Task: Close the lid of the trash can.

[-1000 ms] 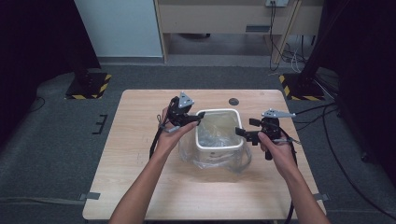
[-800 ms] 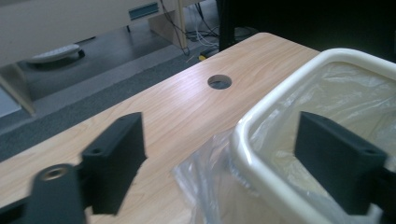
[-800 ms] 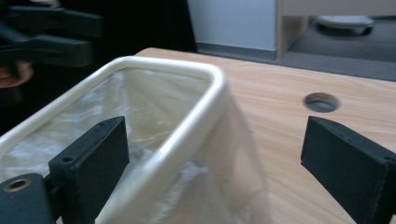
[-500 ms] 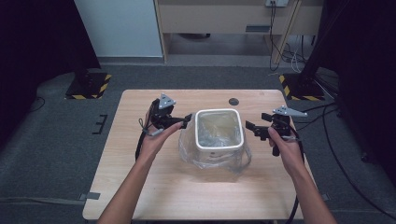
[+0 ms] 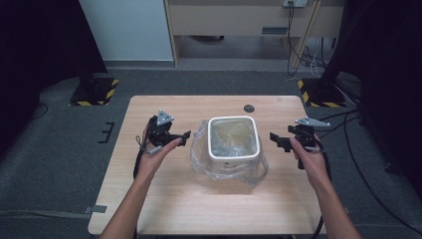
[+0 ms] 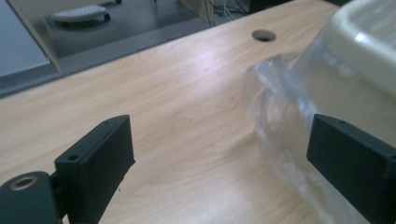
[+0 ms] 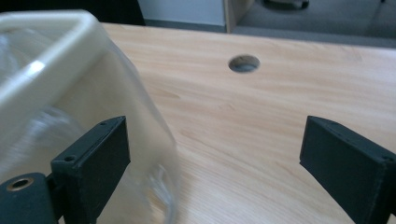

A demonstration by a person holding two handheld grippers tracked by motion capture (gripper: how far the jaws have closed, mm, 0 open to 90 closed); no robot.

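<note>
A white square bin (image 5: 234,155) stands in the middle of the wooden table (image 5: 164,199), lined with a clear plastic bag (image 5: 201,154) that drapes down its outer walls. My left gripper (image 5: 185,135) is left of the bin, a little apart from the bag. Its jaws have just been opening and nothing is between them. In the left gripper view the left gripper (image 6: 219,154) stands wide, with the bag (image 6: 280,107) and bin (image 6: 369,37) at the right. My right gripper (image 5: 274,138) is open to the right of the bin. The right gripper view shows its jaws wide, bin rim (image 7: 46,56) at left.
A round cable hole (image 5: 249,108) lies in the table behind the bin. Bare wood stretches in front of the bin and to both sides. Beyond the table is grey floor with a cabinet, cables and two striped stand bases.
Both hands have drawn outward from the bin's rim, the left gripper to the left and the right gripper to the right. The left jaws have opened. The bin and bag stay in place.
</note>
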